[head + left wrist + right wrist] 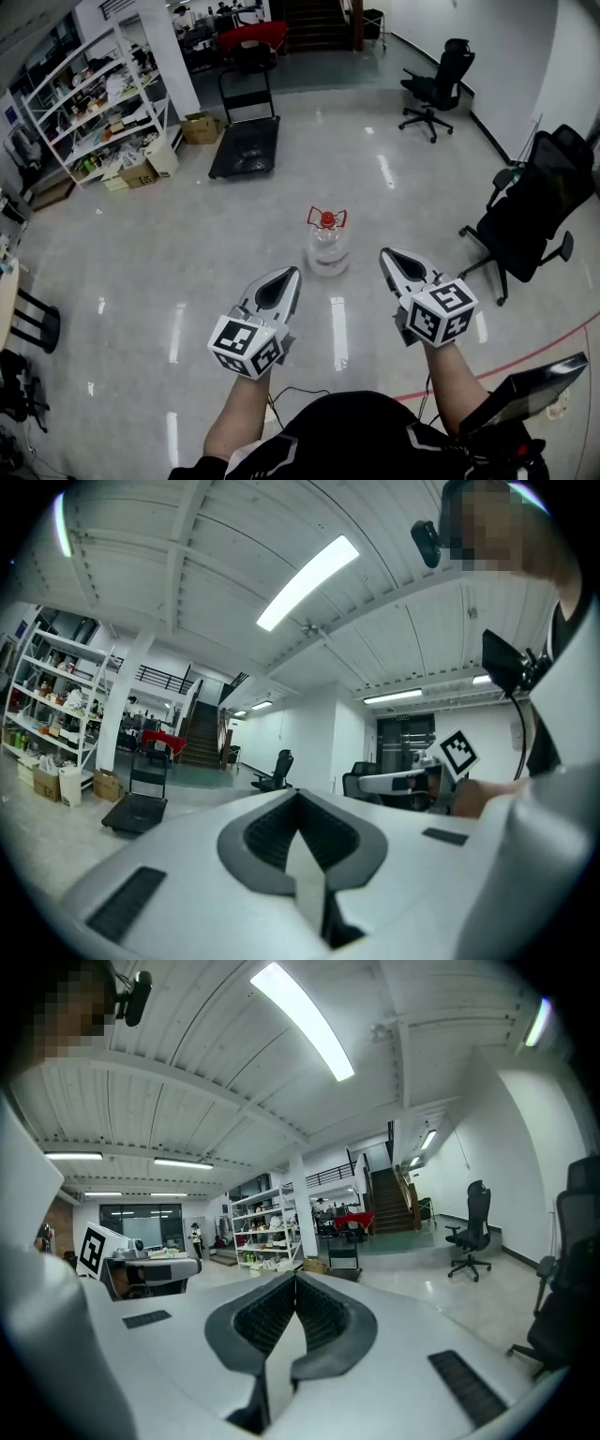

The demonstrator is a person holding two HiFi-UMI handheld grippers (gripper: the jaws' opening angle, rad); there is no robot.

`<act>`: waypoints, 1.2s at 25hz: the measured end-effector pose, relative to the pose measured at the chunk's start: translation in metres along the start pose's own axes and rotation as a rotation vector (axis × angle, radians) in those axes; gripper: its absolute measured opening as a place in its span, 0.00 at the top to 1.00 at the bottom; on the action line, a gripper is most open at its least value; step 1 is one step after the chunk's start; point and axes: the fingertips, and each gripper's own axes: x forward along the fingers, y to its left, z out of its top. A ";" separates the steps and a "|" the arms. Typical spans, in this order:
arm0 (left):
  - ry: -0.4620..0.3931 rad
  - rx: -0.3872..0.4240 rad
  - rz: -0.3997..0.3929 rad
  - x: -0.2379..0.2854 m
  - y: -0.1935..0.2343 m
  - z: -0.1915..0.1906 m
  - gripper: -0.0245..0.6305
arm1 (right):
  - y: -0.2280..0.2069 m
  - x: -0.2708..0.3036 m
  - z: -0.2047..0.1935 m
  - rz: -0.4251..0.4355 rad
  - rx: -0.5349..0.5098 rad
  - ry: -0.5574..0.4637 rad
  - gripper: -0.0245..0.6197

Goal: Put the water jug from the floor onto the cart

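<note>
A clear water jug (328,246) with a red cap and red handle stands upright on the grey floor, ahead of me and between my two hands. The black flat cart (246,142) with its upright handle is parked farther back, left of the jug; the cart (137,808) also shows low at the left of the left gripper view. My left gripper (292,273) is shut and empty, short of the jug on its left. My right gripper (386,253) is shut and empty, to the jug's right. Both point level; the jug is in neither gripper view.
Black office chairs stand at the right (525,214) and far right back (436,87). White shelving (94,98) with cardboard boxes (200,127) lines the left wall. A black stool (33,319) is at the left edge. A red line (525,354) crosses the floor.
</note>
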 end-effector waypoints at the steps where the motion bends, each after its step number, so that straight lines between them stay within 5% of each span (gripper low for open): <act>1: -0.002 -0.008 -0.005 0.001 0.003 0.001 0.96 | 0.001 0.004 0.001 -0.004 0.002 0.002 0.96; 14: 0.019 0.007 0.030 0.044 0.046 -0.004 0.96 | -0.030 0.060 0.004 0.028 0.009 -0.001 0.96; 20: 0.021 -0.010 0.091 0.107 0.080 -0.003 0.96 | -0.090 0.112 0.015 0.074 0.005 0.003 0.96; 25: 0.116 0.020 0.151 0.160 0.109 -0.008 0.96 | -0.140 0.153 0.026 0.127 0.008 0.010 0.96; 30: 0.094 0.007 0.158 0.208 0.128 0.002 0.96 | -0.192 0.189 0.041 0.147 0.008 -0.015 0.96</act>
